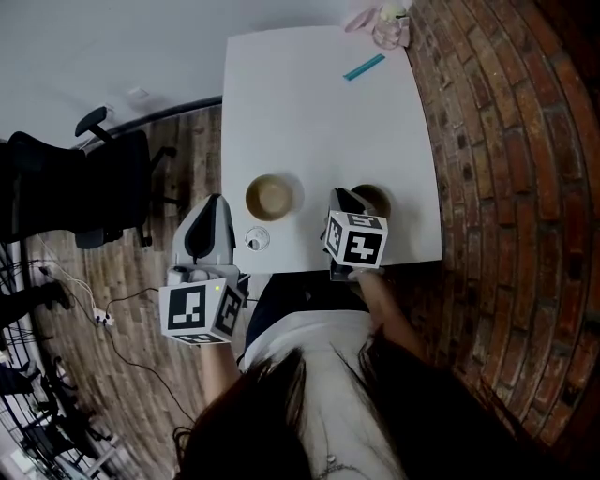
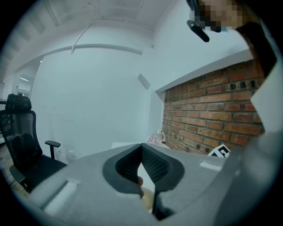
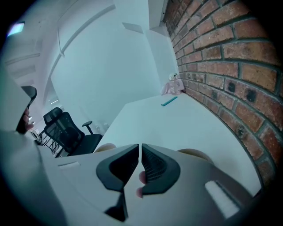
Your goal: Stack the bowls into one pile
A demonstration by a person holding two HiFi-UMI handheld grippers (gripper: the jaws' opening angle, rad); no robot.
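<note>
Two tan, round bowls sit open side up and well apart on the near part of the white bench, not stacked. The left bowl shows whole. The right bowl is partly hidden behind the right hand-held gripper, which hangs over it with jaws clenched and nothing between them. A brick wall runs along the bench's right side, and a black office chair stands on the wood floor to the left. The left hand-held gripper is off the bench's left edge, near the left bowl, also clenched and empty. A pink cluster lies at the far edge, with a teal strip near it. A small white round object, too small to identify, lies just beside the left bowl.
</note>
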